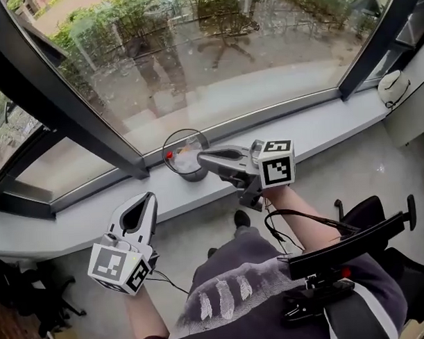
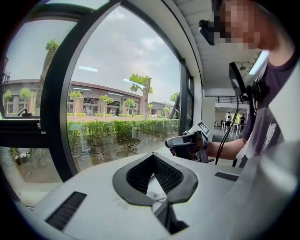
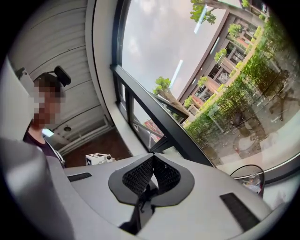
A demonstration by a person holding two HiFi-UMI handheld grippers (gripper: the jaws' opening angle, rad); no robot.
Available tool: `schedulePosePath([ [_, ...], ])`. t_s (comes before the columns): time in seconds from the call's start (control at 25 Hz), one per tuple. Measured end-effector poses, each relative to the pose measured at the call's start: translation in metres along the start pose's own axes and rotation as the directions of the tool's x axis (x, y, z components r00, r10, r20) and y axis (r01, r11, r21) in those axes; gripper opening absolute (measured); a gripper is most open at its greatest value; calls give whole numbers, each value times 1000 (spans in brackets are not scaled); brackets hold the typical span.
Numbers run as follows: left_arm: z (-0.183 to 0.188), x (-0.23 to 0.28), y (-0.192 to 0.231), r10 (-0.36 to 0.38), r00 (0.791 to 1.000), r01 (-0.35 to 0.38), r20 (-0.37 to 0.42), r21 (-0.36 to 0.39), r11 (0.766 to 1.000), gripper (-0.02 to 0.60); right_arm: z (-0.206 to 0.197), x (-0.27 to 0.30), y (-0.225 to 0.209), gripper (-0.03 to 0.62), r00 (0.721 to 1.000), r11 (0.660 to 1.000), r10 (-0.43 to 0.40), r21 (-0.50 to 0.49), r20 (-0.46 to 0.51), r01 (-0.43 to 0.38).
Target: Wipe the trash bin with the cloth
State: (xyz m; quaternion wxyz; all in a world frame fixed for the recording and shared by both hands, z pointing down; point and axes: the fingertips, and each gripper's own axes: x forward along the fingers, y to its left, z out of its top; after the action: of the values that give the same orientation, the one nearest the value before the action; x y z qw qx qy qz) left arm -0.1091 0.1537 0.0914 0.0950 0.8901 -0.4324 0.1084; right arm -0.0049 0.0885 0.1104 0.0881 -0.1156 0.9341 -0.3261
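Jaws clenched on nothing, the right gripper [image 1: 203,158] hovers level just beside the wire trash bin [image 1: 192,174] on the window sill [image 1: 335,124]. The left gripper [image 1: 148,199], also clenched, hangs well apart, with a whitish scrap at its tips too small to identify. With no cloth plainly in hand, one should be pinched firmly before working round the bin's rim and wall.

A grey ledge [image 1: 335,126] runs under the window. A small round bin [image 1: 186,158] stands on it — beside the dark window post [image 1: 78,111].

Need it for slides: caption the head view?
Right gripper at wire trash bin on window sill; left gripper lower left; both shut.
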Motion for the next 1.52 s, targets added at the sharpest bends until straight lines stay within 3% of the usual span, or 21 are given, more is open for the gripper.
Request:
schedulePosePath([
  [0.16,-6,-32,1,-53,998,54,45,-32,998,-2,-23,6,36,0,999,999,-33,-35,-3,32],
  [0.32,-23,-31,-17,-161,987,161,18,-19,987,-2,-44,6,55,0,996,994,-90,-66,-10,89],
  [0.56,-28,-8,-77,-349,937,349,-15,18,937,-2,-50,-42,82,0,981,980,-185,-60,51,187],
  [0.72,-28,2,-110,-407,913,408,-31,18,913,-2,-40,-87,89,-2,963,972,-230,-14,139,234],
  [1.0,-16,37,-171,-428,903,426,-32,-52,903,-2,-36,-159,98,-2,953,969,-239,-16,184,246],
  [1.28,-3,75,-262,-385,918,388,-91,19,921,-2,-28,-268,85,-2,942,978,-207,93,265,188],
  [1.52,-7,99,-313,-337,931,346,-142,40,937,-2,-22,-328,73,-2,943,981,-182,112,279,156],
])
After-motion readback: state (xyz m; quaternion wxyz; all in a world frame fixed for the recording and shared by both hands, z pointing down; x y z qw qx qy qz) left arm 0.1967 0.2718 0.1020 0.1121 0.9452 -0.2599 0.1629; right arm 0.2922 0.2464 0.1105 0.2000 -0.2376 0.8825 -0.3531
